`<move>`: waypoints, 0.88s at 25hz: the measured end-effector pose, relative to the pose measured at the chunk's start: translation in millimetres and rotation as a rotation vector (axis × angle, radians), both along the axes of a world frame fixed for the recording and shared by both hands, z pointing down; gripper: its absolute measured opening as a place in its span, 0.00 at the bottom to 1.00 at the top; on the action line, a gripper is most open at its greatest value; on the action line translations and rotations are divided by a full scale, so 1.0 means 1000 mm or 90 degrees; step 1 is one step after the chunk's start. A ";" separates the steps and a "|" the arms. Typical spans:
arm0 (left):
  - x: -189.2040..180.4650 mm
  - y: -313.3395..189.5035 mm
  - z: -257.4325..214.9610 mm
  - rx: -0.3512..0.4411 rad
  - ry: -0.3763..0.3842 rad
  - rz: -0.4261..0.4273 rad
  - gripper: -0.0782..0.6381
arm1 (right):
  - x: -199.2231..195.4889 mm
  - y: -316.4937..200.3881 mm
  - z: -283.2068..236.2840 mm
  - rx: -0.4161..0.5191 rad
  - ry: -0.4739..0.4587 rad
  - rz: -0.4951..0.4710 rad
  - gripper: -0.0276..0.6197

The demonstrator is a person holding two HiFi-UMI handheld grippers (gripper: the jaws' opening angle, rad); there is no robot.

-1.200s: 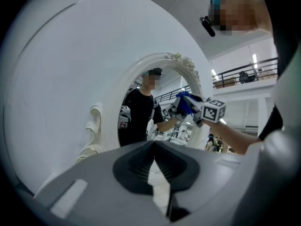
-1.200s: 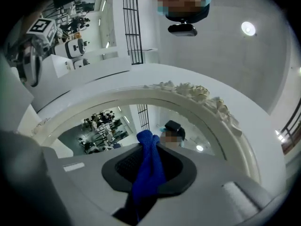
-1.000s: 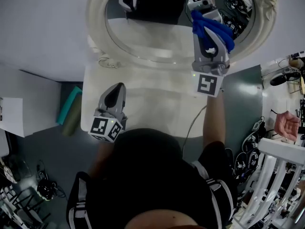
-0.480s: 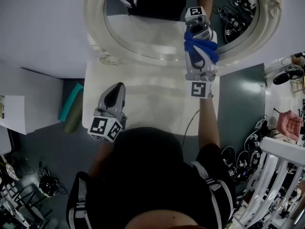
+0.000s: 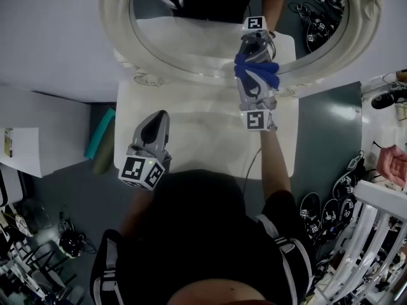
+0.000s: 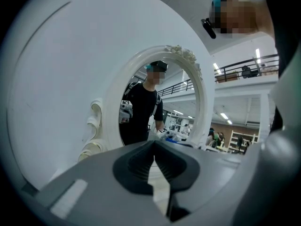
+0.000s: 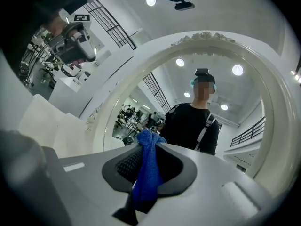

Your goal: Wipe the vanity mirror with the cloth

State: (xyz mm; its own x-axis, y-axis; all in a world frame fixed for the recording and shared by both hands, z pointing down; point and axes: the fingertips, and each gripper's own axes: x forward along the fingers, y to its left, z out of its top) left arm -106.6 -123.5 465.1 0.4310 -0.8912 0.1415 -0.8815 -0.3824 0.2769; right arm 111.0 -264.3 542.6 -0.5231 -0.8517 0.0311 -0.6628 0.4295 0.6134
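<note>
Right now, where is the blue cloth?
In the head view's right side, the blue cloth is clamped in the right gripper, at the lower right rim of the vanity mirror.

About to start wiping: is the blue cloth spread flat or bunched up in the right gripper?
Bunched: the blue woven cloth is a narrow wad clamped in the grey right gripper.

white tabletop [image 5: 184, 148], thin cable [image 5: 252, 164] trailing to its near edge, teal roll [image 5: 100, 135] on the floor (a duller roll just beside it), white box [image 5: 25, 148], dark shoes [image 5: 331, 211] near a white rack [image 5: 372, 234]
</note>
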 end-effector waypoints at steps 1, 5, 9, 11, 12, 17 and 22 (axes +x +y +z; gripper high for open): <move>-0.007 0.001 0.004 -0.003 -0.002 -0.002 0.12 | -0.009 0.002 0.003 0.003 0.001 -0.004 0.14; -0.002 -0.003 0.006 -0.007 -0.010 -0.006 0.12 | -0.013 0.000 0.016 -0.010 0.007 -0.014 0.14; 0.008 -0.004 -0.001 -0.005 -0.015 -0.010 0.12 | -0.015 -0.002 0.026 -0.038 0.015 -0.022 0.14; 0.012 -0.004 -0.001 -0.007 -0.017 -0.011 0.12 | -0.016 -0.005 0.032 -0.057 0.015 -0.024 0.14; 0.014 -0.005 -0.002 -0.008 -0.017 -0.013 0.12 | -0.017 -0.006 0.035 -0.068 0.019 -0.027 0.14; 0.025 0.000 -0.011 -0.008 -0.014 -0.021 0.12 | -0.029 -0.007 0.051 -0.123 0.039 -0.043 0.14; 0.023 0.010 -0.015 -0.015 -0.011 -0.042 0.12 | -0.033 -0.007 0.052 -0.162 0.012 -0.057 0.14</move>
State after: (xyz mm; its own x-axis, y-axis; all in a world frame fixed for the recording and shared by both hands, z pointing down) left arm -83.6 -113.2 450.5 0.3687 -0.9138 0.1702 -0.9093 -0.3166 0.2700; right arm 78.2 -271.3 594.3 -0.5938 -0.7652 0.2489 -0.6045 0.6284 0.4896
